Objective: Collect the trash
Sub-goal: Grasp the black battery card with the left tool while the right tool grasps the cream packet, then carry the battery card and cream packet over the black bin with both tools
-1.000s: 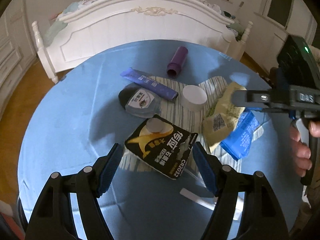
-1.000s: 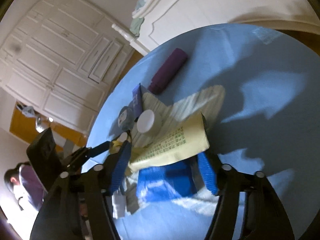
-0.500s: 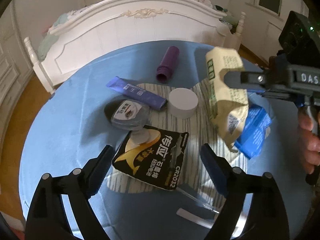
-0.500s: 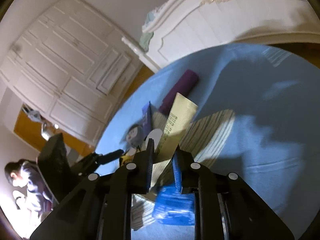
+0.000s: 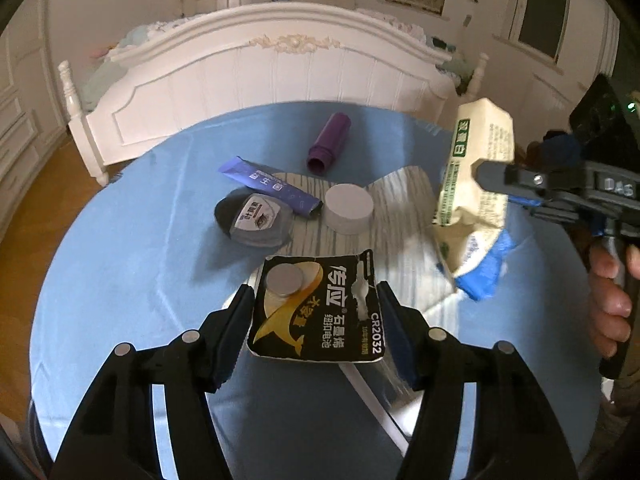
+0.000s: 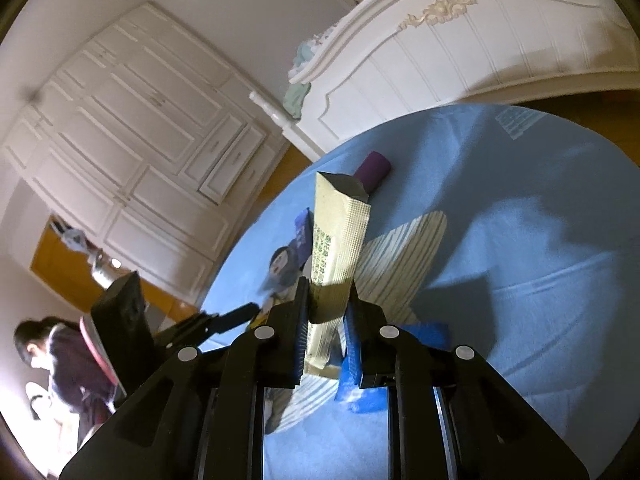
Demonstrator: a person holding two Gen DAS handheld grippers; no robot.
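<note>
A round counter [image 5: 120,264] draped in blue cloth stands before a white carved bed footboard [image 5: 276,68]. The right tool [image 6: 326,314] clenches a cream paper packet [image 6: 340,232], lifted clear. The left tool [image 5: 316,312], just closing, brackets a black battery card [image 5: 320,308]; contact is unclear.

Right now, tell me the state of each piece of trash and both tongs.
Cream wrapper: lifted, clamped in the right tongs.
Battery card: between the left tongs, which have just been closing on it.
Purple tube: lying down.
White lid: resting flat.
Blue wrapper: on the table.
</note>
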